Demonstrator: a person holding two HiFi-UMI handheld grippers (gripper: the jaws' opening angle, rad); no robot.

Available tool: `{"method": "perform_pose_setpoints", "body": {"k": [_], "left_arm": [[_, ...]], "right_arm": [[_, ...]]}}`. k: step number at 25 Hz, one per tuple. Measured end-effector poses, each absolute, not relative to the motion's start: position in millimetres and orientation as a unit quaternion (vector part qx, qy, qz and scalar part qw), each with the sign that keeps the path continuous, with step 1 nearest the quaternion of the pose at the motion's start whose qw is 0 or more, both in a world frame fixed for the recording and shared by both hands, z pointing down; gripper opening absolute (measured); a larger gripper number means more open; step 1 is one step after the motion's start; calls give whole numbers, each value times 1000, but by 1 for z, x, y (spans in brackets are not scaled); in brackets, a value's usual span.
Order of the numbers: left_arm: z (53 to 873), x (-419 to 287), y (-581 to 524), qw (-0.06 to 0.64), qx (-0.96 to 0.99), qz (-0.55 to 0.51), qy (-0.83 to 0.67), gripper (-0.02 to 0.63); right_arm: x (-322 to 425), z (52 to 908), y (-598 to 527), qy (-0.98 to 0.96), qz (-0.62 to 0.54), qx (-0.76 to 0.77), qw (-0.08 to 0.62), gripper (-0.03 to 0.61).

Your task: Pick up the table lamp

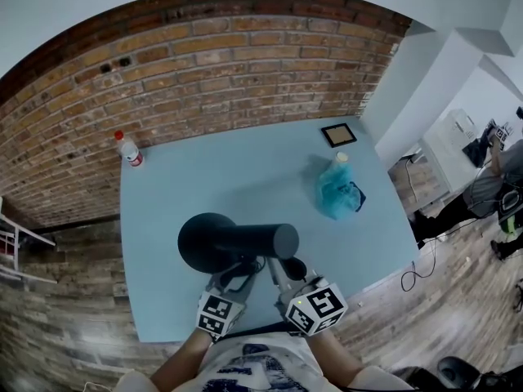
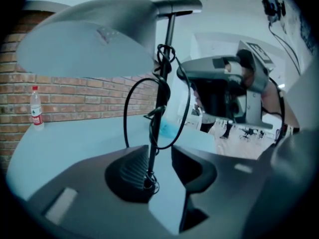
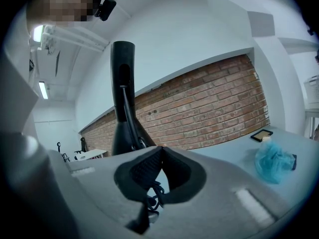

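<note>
Farthest back, a brick wall (image 1: pixel 212 64) is seen, and a pale blue desk (image 1: pixel 245 170) is set against it. At the desk's near edge a black table lamp (image 1: pixel 245 239) is found, its round dish and dark cylinder seen from above in the head view, directly ahead of both tools. Whether its foot rests on the desk cannot be told.

The left tool (image 2: pixel 162 158) is held with its jaws apart. The lamp's thin stem (image 2: pixel 158 128) and a loop of cord are seen between them, the stem close by one pad and clear of the other, so nothing is pressed. The right tool (image 3: pixel 160 153) is held with its jaws together, and the thin stem and cord of the lamp are pinched just below their tips.

Further right on the desk a crumpled blue plastic bag (image 1: pixel 337 190) is seen. A clear bottle (image 1: pixel 127 149) with a red cap is stood upright at the far left corner. A small dark picture frame (image 1: pixel 338 134) is laid flat near the far right corner, just beyond the bag.
</note>
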State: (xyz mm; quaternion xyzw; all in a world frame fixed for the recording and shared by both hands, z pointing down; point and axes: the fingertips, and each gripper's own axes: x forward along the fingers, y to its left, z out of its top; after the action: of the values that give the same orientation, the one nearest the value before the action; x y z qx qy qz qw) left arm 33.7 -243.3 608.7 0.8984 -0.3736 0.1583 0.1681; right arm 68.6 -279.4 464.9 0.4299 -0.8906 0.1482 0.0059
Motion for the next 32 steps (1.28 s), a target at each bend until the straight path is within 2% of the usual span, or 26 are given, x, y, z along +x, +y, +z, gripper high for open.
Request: {"method": "perform_pose_setpoints", "body": {"k": [4,26,27,28,29,32], "left_arm": [[613,37,-248,172,898,154,-374,138],[629,49,-268,178,898,164,-368,138],[628,49,-269,176,899,162,-368,132],[628,48,-270,172,899,159,-369,91],[628,47,-270,168,900,157,-370,76],[632,45,-269,164,899,156,-374,74]], "right_arm": [[72,464,-281,-890,147,432,6,0],[76,456,-285,-895,147,422,-9,0],[75,453,-284,-897,145,417,-17,0],[74,450,-283,-900,142,412,-23,0],[72,448,-282,-902,139,409,-27,-2],[69,444,-279,-906,129,402,-29,0]]}}
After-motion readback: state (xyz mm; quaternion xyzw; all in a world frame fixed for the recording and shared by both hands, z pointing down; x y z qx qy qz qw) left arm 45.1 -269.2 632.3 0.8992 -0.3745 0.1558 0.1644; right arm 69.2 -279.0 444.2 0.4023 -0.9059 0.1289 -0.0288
